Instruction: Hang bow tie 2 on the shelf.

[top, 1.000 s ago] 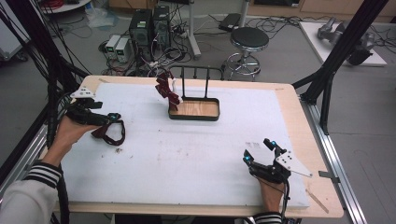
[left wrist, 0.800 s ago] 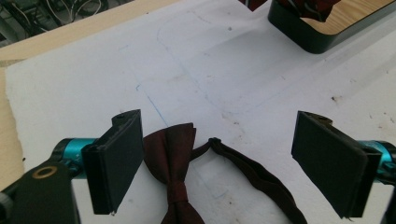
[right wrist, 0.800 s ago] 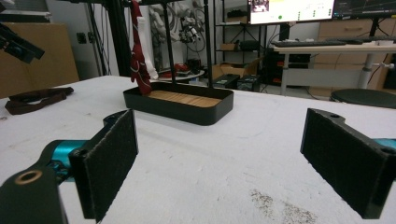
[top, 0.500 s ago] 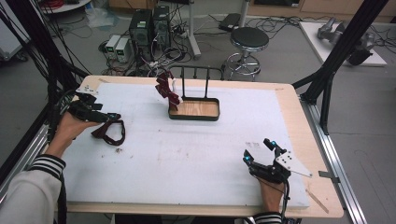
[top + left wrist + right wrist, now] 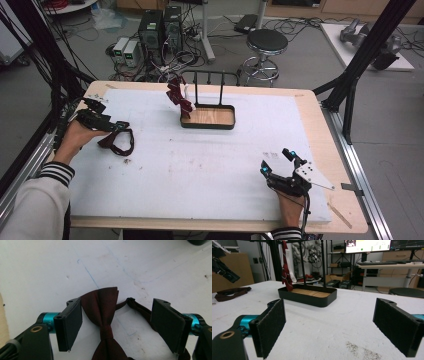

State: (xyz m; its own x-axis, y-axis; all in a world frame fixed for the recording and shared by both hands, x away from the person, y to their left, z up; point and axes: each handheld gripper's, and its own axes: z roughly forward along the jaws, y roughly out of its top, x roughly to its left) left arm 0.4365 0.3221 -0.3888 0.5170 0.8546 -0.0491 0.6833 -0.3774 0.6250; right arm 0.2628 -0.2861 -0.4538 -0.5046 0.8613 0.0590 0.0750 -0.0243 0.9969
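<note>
Bow tie (image 5: 103, 312) flat on counter (image 5: 210, 160), left side, between left tongs (image 5: 117, 325); jaws just been closing, straddling bow, pads not yet pressing. Right tongs (image 5: 337, 325) spread wide, empty, parked near front edge. Second tie (image 5: 177, 95) hangs on rack (image 5: 207, 117).

The left gripper (image 5: 120, 128) slid a bit along the table edge toward the person and dropped lower, right down over the bow tie (image 5: 103, 315). Its jaws have just been closing in, with the bow tie's wing sitting between them, left pad about touching it, right pad not pressing yet.
</note>
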